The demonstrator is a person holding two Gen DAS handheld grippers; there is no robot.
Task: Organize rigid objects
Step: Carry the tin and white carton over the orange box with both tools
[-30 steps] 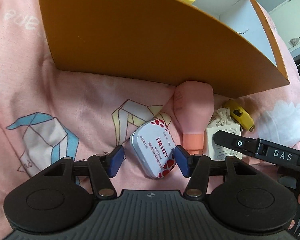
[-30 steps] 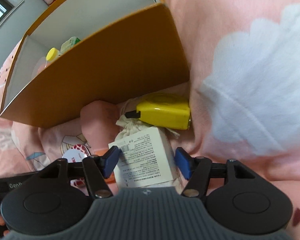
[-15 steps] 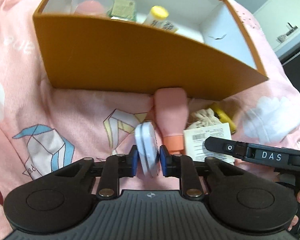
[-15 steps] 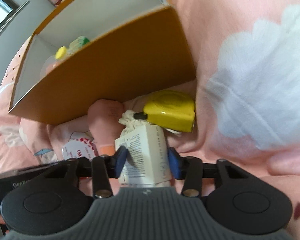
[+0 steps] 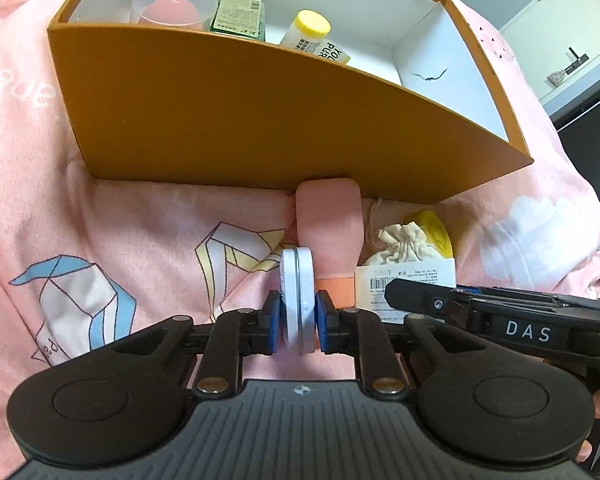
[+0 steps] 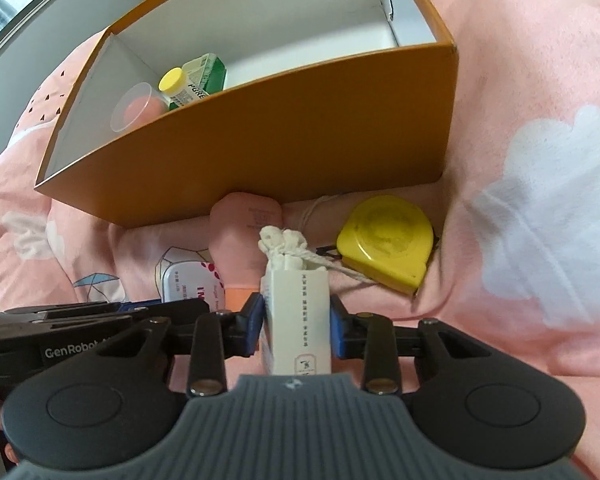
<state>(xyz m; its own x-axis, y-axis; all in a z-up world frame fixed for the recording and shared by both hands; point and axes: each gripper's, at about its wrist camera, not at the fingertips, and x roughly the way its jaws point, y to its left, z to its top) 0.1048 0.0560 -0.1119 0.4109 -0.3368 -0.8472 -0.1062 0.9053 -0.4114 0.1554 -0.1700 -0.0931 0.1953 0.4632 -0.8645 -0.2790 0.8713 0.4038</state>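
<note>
My left gripper (image 5: 298, 318) is shut on a white mint tin (image 5: 297, 298), held on edge above the pink bedsheet. My right gripper (image 6: 296, 326) is shut on a white carton with a cloth drawstring pouch on top (image 6: 298, 312). That carton also shows in the left wrist view (image 5: 404, 280). An orange box (image 5: 240, 120) with a white inside stands just beyond both grippers; it also shows in the right wrist view (image 6: 280, 136). A pink tube (image 5: 328, 228) and a yellow tape measure (image 6: 386, 242) lie against its near wall.
Inside the box are a clear cup with a pink ball (image 5: 172, 6), a green packet (image 5: 238, 14) and a yellow-capped bottle (image 5: 314, 36). The box's right half shows bare white floor (image 5: 440, 68). The soft sheet (image 5: 120, 232) is rumpled around the objects.
Both grippers closed, the left on the mint tin and the right on the carton, and lifted them off the sheet. Both views rose, so the inside of the box now shows.
</note>
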